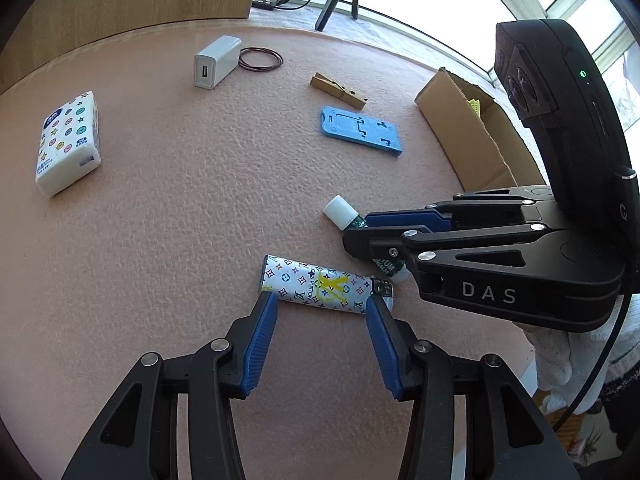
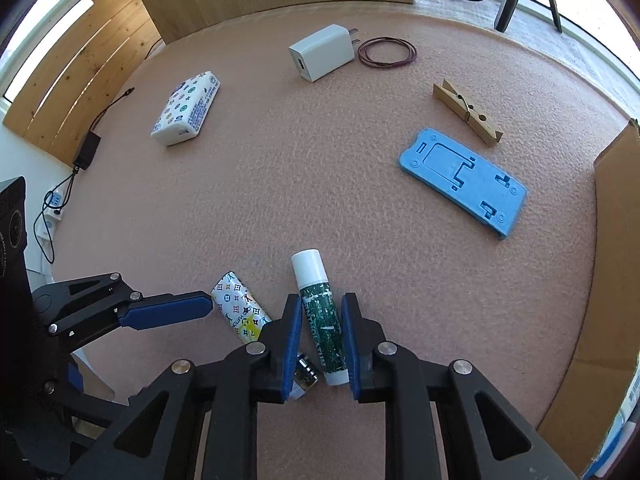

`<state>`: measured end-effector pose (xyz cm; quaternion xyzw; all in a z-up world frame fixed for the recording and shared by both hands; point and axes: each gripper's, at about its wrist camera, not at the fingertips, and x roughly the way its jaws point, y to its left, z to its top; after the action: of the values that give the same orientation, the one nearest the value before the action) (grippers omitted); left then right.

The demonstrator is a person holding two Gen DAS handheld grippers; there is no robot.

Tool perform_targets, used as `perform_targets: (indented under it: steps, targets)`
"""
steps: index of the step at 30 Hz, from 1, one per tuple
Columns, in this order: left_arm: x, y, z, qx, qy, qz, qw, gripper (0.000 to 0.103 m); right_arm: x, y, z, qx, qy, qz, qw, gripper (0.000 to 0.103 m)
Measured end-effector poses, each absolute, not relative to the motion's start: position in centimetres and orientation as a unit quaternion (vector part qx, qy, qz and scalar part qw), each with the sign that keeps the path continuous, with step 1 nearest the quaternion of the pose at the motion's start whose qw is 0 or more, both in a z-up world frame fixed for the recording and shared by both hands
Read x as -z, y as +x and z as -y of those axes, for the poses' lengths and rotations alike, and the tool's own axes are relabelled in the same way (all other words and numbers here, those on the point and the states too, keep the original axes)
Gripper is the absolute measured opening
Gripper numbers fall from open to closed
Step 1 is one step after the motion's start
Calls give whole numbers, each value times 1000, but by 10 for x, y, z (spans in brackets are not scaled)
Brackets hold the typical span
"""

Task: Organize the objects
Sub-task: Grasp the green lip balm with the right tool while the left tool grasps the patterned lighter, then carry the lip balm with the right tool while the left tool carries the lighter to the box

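Clamping a green-and-white lip balm tube that lies on the pink felt bench, the right tool has its blue pads pressed to the tube's sides. Just beside it, the left tool stands half-spread, straddling a white monogram-printed lighter without gripping it. A brown cardboard box sits nearby.

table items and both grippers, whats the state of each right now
lip balm: lying flat, capped, clamped in the right gripper
lighter: lying flat between the left gripper's pads
left gripper: open around the lighter
right gripper: shut on the lip balm
clothespin: lying closed
cardboard box: open
charger: unplugged, on its side
tissue pack: sealed, lying flat
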<state>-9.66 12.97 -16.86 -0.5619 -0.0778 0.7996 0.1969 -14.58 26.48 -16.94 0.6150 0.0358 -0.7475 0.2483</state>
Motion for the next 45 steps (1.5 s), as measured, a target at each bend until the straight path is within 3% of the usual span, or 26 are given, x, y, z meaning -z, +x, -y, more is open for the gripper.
perform_targets:
  steps: [14,18,22,34,45]
  targets:
    - [177,-126,-183,-814,-554,-8,172,50,169,-139,-330,764,616,15,191,14]
    - [179,-127,-193,-825,-541,-51,157,34,168,-133,-332,772,609,1,181,14]
    - [180,-128,-190,-827,-537,-55,154,25,168,-129,-332,779,602,-10,173,14]
    - [173,-117,-156,-827,-541,-7,149,25,162,-116,-335,796,584,10,155,14]
    - [134,-110,-159,-841,-514,11,168,25,120,-102,-349,823,544,43,158,14]
